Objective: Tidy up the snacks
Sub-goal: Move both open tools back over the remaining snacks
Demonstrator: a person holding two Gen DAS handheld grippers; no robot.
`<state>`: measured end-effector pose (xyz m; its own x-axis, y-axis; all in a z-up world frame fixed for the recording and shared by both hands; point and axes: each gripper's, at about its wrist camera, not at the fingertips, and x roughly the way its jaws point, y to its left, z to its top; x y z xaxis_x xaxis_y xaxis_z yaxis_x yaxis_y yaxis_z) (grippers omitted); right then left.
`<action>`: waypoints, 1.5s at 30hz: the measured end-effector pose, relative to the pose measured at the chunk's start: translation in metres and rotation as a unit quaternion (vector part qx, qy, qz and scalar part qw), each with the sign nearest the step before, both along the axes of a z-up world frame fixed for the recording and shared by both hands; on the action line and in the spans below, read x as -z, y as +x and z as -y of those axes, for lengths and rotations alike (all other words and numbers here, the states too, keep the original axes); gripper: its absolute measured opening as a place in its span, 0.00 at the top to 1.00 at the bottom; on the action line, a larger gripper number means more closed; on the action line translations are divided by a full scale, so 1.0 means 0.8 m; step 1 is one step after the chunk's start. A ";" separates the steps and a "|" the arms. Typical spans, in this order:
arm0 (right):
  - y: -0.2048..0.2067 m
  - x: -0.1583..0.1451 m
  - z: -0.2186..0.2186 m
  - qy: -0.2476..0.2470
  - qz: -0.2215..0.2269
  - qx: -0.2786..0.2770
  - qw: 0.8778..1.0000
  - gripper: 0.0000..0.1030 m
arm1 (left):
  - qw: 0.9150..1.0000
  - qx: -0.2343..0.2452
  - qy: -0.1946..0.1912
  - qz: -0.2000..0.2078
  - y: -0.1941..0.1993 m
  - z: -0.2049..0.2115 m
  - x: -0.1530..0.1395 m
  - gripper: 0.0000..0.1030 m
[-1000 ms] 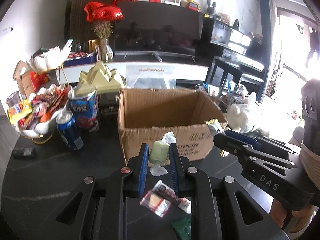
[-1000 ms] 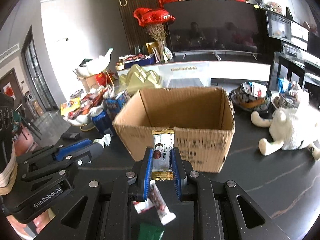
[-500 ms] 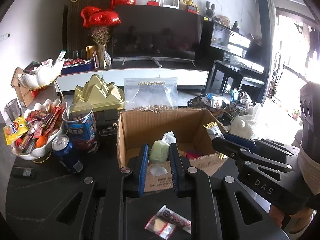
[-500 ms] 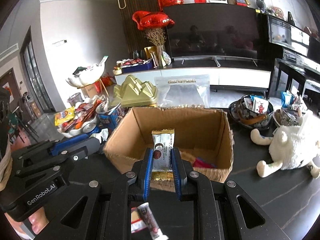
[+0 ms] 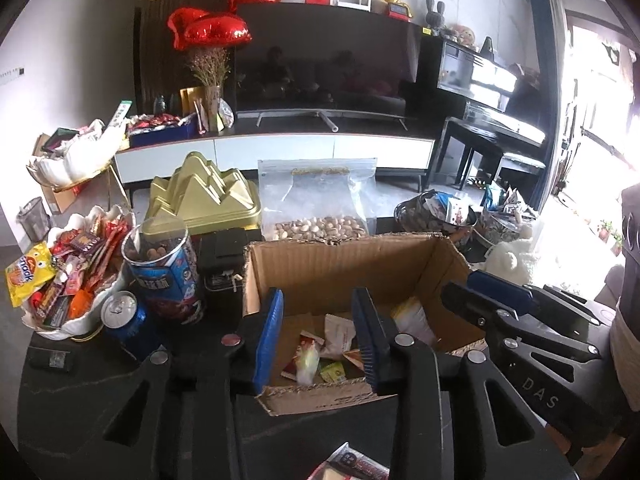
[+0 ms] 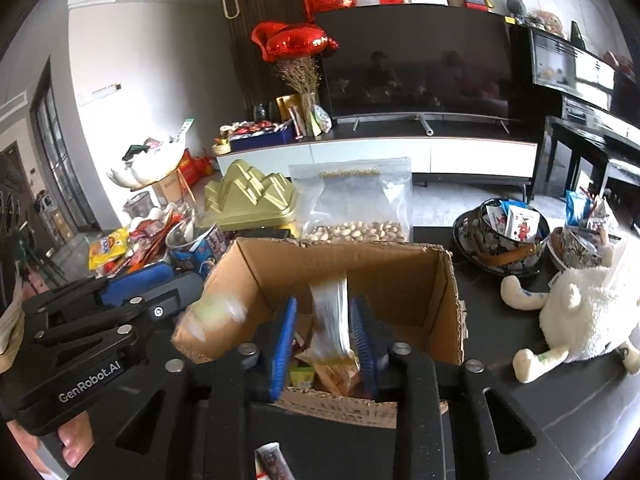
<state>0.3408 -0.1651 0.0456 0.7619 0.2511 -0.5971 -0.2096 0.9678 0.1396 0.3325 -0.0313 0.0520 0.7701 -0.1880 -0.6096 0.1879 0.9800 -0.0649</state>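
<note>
Both tongs are opening over the cardboard box [image 5: 344,268]. Left tongs [image 5: 318,340] are gripping nothing; right tongs [image 6: 324,338] are releasing a blurred snack packet [image 6: 330,316] still between the pads. Another wrapper [image 6: 272,462] is lying cut off on the surface below.

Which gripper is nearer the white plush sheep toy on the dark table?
Right. The right gripper is over the cardboard box beside the plush sheep; the left gripper is farther across.

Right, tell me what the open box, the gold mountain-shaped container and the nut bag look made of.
Open box: brown corrugated cardboard, matte; fluting shows along its torn rim. Gold mountain-shaped container: probably moulded plastic or tin, satin metallic sheen; can't tell which. Nut bag: clear, glossy plastic film; nuts visible through it.
</note>
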 end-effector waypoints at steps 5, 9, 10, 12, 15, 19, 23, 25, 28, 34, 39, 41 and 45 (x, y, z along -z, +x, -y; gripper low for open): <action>-0.022 0.001 -0.004 -0.002 0.003 -0.016 1.000 0.70 | 1.000 -0.002 0.005 0.010 -0.025 -0.005 -0.002 0.59; -0.043 0.001 -0.009 0.003 0.005 -0.032 0.999 0.70 | 1.000 0.002 0.006 0.017 -0.049 -0.008 -0.004 0.58; -0.047 0.002 -0.011 0.003 0.006 -0.036 0.999 0.70 | 1.000 0.001 0.006 0.021 -0.056 -0.009 -0.004 0.58; -0.058 0.002 -0.013 0.006 0.007 -0.041 0.999 0.70 | 1.000 0.003 0.007 0.026 -0.068 -0.011 -0.004 0.57; -0.071 0.004 -0.015 0.012 0.008 -0.048 0.999 0.70 | 0.999 0.001 0.002 0.032 -0.087 -0.016 -0.002 0.55; -0.091 0.011 -0.020 0.017 0.008 -0.059 0.998 0.70 | 0.999 0.000 -0.001 0.032 -0.109 -0.020 0.005 0.54; -0.107 0.027 -0.026 0.016 -0.002 -0.071 0.997 0.66 | 1.000 -0.004 -0.004 0.027 -0.126 -0.024 0.020 0.52; -0.112 0.036 -0.028 0.012 -0.008 -0.077 0.997 0.66 | 1.000 -0.005 -0.007 0.021 -0.130 -0.026 0.029 0.52; -0.120 0.051 -0.027 0.012 -0.020 -0.078 0.997 0.66 | 1.000 -0.007 -0.010 0.008 -0.136 -0.029 0.046 0.50; -0.122 0.081 -0.030 0.010 -0.048 -0.085 0.995 0.66 | 1.000 -0.003 -0.012 -0.027 -0.136 -0.030 0.080 0.49; -0.121 0.103 -0.032 0.018 -0.066 -0.087 0.994 0.66 | 0.998 0.000 -0.010 -0.055 -0.132 -0.030 0.107 0.48; -0.120 0.117 -0.034 0.019 -0.078 -0.093 0.992 0.66 | 0.998 -0.001 -0.007 -0.063 -0.132 -0.028 0.116 0.48; -0.115 0.140 -0.033 0.019 -0.101 -0.095 0.990 0.66 | 0.997 0.000 -0.002 -0.081 -0.126 -0.028 0.134 0.48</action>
